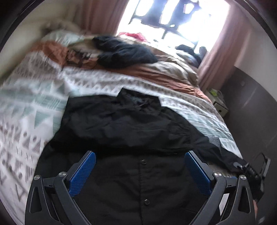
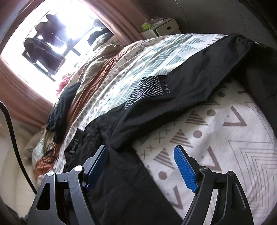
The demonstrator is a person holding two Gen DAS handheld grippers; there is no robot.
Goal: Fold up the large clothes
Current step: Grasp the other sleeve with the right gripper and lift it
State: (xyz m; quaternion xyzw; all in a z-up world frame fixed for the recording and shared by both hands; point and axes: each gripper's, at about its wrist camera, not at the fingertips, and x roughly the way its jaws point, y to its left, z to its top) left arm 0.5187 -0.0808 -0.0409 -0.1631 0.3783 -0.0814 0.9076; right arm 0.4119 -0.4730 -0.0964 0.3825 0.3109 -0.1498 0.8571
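My view: bed w/ patterned quilt (image 1: 31, 107) fills the rm. Bright window (image 1: 173, 15) behind it, glare washing out detail, pinkish curtains (image 1: 218, 57) both sides. Small white nightstand (image 1: 219, 105) by the dark floor (image 1: 251, 121).

**Both grippers open, angled downward**

We hold our left gripper (image 1: 140, 159) tilted downward, its two blue-padded fingers (image 1: 83, 173) spread wide with nothing pinched between them. Our right gripper (image 2: 142, 161) also tips downward, its jaws parted somewhat less widely, and the pads press on nothing. In the left wrist view, part of our right gripper shows near the right edge, well apart from the left. Its detail there is too blurred to read.
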